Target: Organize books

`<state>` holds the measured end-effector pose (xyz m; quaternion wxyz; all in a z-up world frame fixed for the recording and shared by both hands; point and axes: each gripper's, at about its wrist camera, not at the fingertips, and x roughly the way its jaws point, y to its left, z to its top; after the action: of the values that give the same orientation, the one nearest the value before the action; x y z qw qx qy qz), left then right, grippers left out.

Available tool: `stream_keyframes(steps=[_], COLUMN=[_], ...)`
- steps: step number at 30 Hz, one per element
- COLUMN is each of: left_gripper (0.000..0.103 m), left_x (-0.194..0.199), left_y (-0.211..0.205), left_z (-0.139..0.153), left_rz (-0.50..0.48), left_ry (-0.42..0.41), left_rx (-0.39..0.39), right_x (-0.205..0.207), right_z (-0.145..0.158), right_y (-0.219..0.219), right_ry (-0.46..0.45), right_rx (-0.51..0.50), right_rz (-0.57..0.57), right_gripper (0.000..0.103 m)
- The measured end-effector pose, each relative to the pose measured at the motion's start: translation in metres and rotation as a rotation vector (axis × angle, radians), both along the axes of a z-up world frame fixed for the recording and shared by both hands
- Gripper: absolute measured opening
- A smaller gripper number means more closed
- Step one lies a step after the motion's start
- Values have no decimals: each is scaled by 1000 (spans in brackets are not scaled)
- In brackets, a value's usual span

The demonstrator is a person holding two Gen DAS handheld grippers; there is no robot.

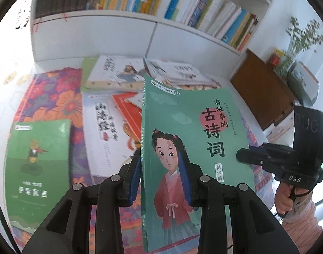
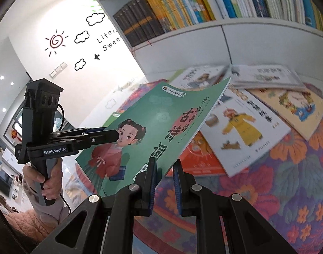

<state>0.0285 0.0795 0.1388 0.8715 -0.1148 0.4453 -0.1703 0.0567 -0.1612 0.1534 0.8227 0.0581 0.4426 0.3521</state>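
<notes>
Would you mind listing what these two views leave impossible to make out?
- Left wrist view: the green book in the left gripper hides the books behind it, and the right gripper's tips.
- Right wrist view: blur smears the titles on the lying books.
- Both views: shelf spines too small and blurred to read.

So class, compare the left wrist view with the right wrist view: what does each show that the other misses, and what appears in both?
Only the left wrist view shows the green fable book, the plant and the right gripper from outside. Only the right wrist view shows the sun sticker and the left gripper from outside. Both show the teal book, held by the left gripper, and the bookshelf.
</notes>
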Motion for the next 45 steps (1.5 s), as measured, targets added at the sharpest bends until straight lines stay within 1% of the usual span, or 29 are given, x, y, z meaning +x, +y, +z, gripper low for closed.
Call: stream_keyframes(steps=[3, 6, 13, 16, 20, 21, 24, 27, 33, 36, 38, 41, 44, 45], left_gripper=[30, 30, 30, 30, 30, 30, 30, 30, 30, 30, 30, 30, 31, 32], left_x=[-3, -7, -17, -19, -23, -23, -22, -25, -29, -23, -20, -17, -15, -15], left_y=[18, 35, 87, 112, 147, 157, 186, 209, 233, 237, 238, 237, 234, 233], left_z=[5, 10, 18, 17, 4, -3, -24, -41, -63, -75, -84, -92, -94, -95], left_rz=[39, 76, 177, 234, 296, 310, 354, 396, 448, 458, 457, 480, 482, 480], left_ry=[-13, -23, -53, -63, -47, -37, -4, 14, 41, 75, 99, 122, 119, 115], left_rx=[0, 16, 7, 16, -7, -23, -69, -91, -96, -96, -88, -34, -4, 10], right_x=[2, 6, 13, 15, 14, 15, 20, 25, 30, 34, 37, 41, 41, 41], right_z=[8, 11, 12, 11, 5, 1, -17, -37, -63, -77, -89, -103, -111, -112], right_y=[17, 35, 86, 111, 147, 156, 180, 208, 241, 245, 245, 246, 246, 245], right_ry=[-22, -29, -34, -35, -46, -45, 1, 47, 91, 103, 134, 176, 172, 173], right_rx=[11, 15, 36, 55, 57, 56, 61, 62, 65, 63, 72, 74, 74, 72], right_rz=[24, 49, 111, 142, 184, 190, 196, 209, 223, 215, 203, 192, 182, 180], right_gripper=[15, 15, 15, 15, 15, 15, 15, 15, 15, 15, 15, 15, 15, 16])
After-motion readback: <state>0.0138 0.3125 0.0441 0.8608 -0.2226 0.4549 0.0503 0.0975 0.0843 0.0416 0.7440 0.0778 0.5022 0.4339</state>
